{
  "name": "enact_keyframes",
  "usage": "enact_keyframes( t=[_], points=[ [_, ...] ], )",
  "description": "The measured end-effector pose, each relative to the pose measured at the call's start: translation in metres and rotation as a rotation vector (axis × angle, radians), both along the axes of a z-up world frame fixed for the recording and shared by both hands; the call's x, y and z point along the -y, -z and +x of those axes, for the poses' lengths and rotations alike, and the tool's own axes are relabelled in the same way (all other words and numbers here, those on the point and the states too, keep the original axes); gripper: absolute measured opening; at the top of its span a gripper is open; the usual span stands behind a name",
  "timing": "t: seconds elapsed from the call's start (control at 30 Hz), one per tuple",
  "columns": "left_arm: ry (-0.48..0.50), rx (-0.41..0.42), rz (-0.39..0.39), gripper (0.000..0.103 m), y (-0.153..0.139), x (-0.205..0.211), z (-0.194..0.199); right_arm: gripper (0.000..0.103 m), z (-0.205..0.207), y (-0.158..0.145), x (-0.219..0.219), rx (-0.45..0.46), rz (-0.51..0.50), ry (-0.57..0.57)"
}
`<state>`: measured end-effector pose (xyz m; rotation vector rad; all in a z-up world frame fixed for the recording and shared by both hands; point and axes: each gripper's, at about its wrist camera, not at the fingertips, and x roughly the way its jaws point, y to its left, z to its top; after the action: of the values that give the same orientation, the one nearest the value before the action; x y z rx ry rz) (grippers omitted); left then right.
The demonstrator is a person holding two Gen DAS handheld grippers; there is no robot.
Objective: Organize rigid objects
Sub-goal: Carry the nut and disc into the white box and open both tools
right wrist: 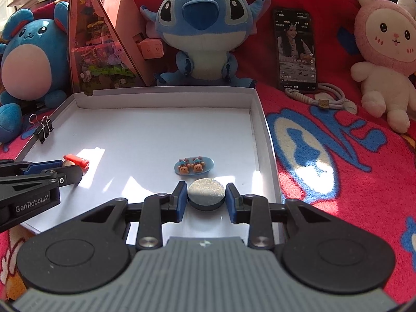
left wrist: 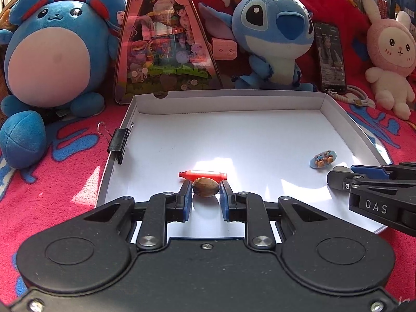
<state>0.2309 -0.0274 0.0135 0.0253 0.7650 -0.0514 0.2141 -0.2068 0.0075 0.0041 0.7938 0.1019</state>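
A white shallow box lid (left wrist: 234,98) (right wrist: 166,98) lies on a red blanket. My left gripper (left wrist: 206,187) is shut on a brown nut (left wrist: 205,187), low over the lid's floor, just in front of a red crayon-shaped piece (left wrist: 202,175) (right wrist: 77,161). My right gripper (right wrist: 206,195) is shut on a round grey disc (right wrist: 206,192) near the lid's front right part. A blue oval hair clip with small bears (right wrist: 193,167) (left wrist: 323,158) lies just beyond the disc. A black binder clip (left wrist: 120,141) (right wrist: 44,130) grips the lid's left wall.
Plush toys stand behind the lid: a round blue one (left wrist: 49,59), Stitch (right wrist: 200,33), a pink rabbit (right wrist: 384,49). A triangular pink display box (left wrist: 163,39), a phone (right wrist: 296,49) and a coiled cable (right wrist: 325,101) are at the back.
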Motion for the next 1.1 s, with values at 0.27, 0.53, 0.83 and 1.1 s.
enact_keyframes(
  t=[0.27,0.53,0.83,1.1],
  points=[
    [-0.005,0.012,0.02,0.022,0.003,0.002,0.006,0.037,0.004,0.001,-0.003,-0.004,-0.007,0.0],
    [-0.008,0.008,0.01,0.022,0.002,0.0,0.007,0.037,0.005,0.0,-0.004,-0.006,-0.012,-0.004],
    [-0.007,0.009,0.004,0.023,0.001,-0.001,0.007,0.041,0.005,-0.001,-0.003,-0.01,-0.004,-0.002],
    [0.027,0.03,-0.012,0.05,-0.016,-0.006,-0.005,0.056,-0.002,-0.008,0.0,-0.002,0.011,-0.009]
  ],
)
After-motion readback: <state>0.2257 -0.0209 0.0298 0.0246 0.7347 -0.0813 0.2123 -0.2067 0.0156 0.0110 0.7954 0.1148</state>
